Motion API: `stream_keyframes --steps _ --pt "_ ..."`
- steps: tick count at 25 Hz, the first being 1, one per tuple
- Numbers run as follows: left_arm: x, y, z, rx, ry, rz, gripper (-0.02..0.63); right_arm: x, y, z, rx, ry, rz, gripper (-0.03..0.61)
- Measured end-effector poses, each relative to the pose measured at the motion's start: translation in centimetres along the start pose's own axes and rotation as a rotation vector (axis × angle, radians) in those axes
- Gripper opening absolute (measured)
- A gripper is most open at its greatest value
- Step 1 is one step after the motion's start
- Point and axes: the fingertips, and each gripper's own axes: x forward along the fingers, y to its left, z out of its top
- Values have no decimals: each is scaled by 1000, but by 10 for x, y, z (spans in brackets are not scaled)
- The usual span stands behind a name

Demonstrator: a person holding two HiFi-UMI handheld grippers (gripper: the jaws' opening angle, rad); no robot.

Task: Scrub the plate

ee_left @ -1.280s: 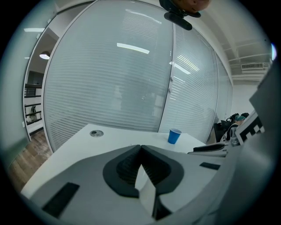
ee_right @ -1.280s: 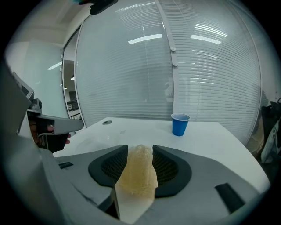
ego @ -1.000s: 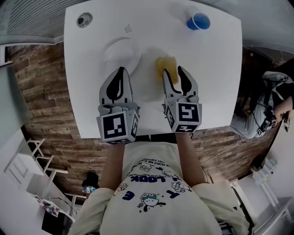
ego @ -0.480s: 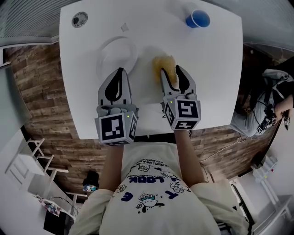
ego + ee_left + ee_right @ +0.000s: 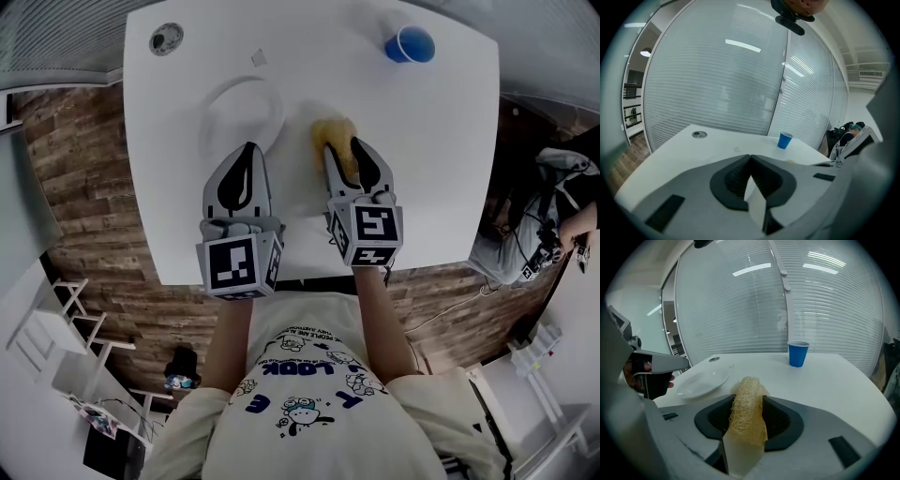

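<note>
Plate (image 5: 246,117) is rigid and slick, so I plan to pin its rim; left gripper (image 5: 248,146) is closed and empty, right gripper (image 5: 344,145) jaws, apart round the loofah (image 5: 333,129), have just been closing.

On my feed, a blue cup (image 5: 410,44) stands at the one o'clock corner of the white counter (image 5: 441,169). A small dark round disc (image 5: 166,38) lies at eleven o'clock, with a tiny pale scrap (image 5: 260,58) toward its four o'clock. A wood-plank floor (image 5: 94,197) shows around the counter, and slatted blinds (image 5: 717,84) fill twelve o'clock.
</note>
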Motion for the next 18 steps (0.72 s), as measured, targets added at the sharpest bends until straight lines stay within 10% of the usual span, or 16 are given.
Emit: stream_keyframes --steps 18 --pt "-5 7 4 -18 -22 35 26 2 2 2 7 18 34 114"
